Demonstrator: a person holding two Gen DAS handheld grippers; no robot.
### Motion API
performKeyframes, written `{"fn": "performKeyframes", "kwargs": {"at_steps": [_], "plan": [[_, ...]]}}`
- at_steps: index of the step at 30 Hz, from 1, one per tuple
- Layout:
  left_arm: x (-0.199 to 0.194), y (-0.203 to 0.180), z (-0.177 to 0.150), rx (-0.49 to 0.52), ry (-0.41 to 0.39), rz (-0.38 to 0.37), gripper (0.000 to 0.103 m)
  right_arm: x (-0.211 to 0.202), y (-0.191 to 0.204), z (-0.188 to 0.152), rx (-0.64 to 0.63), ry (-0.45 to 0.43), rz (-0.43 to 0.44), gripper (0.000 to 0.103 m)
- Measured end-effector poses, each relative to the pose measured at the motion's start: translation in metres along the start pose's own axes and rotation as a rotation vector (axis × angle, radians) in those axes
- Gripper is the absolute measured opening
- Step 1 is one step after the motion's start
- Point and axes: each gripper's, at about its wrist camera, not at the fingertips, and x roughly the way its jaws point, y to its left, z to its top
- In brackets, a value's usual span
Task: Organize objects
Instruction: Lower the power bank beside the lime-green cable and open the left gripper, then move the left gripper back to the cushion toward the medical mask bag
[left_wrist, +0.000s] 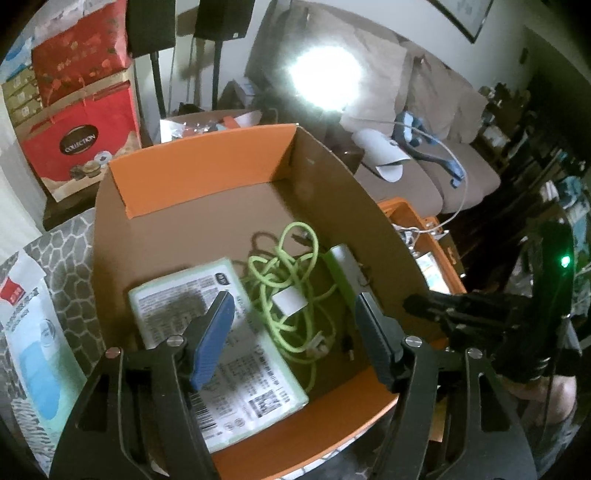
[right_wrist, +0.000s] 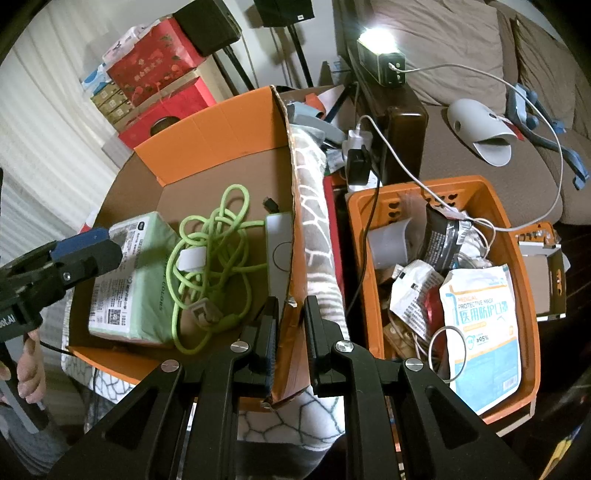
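Note:
An open orange cardboard box (left_wrist: 207, 162) (right_wrist: 221, 122) holds a pale green pack of tissues (left_wrist: 218, 339) (right_wrist: 129, 280), a tangled lime green cable (left_wrist: 291, 280) (right_wrist: 210, 258) and a grey slab-shaped device (left_wrist: 347, 273) (right_wrist: 279, 254). My left gripper (left_wrist: 295, 332) hangs open and empty above the pack and cable; it also shows in the right wrist view (right_wrist: 85, 247). My right gripper (right_wrist: 290, 332) is shut on the box's right wall (right_wrist: 291, 317), one finger on each side; it also shows in the left wrist view (left_wrist: 443, 306).
An orange plastic crate (right_wrist: 495, 206) to the right holds a mask packet (right_wrist: 480, 325), cables and wrappers. A patterned grey blanket (right_wrist: 314, 236) lies under the box. Red gift boxes (left_wrist: 81, 122) stand behind. A sofa (right_wrist: 461, 44) with a charger lies at the back right.

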Motion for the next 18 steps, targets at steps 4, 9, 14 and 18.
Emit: {"fn": "performKeyframes", "kwargs": {"at_steps": [4,9,14,18], "plan": [[-0.003,0.004,-0.005,0.001,0.000,0.008,0.078,0.000,0.000,0.000,-0.001,0.000,0.000,0.012],[-0.014,0.007,-0.010,0.011,-0.045,0.035,0.092,0.000,0.000,0.000,0.001,0.000,0.001,0.012],[-0.023,0.010,-0.013,0.027,-0.061,0.060,0.092,0.000,0.000,0.000,0.000,-0.001,0.000,0.012],[-0.029,0.014,-0.015,0.030,-0.076,0.082,0.092,0.000,0.001,0.000,0.001,-0.001,0.001,0.012]]}}
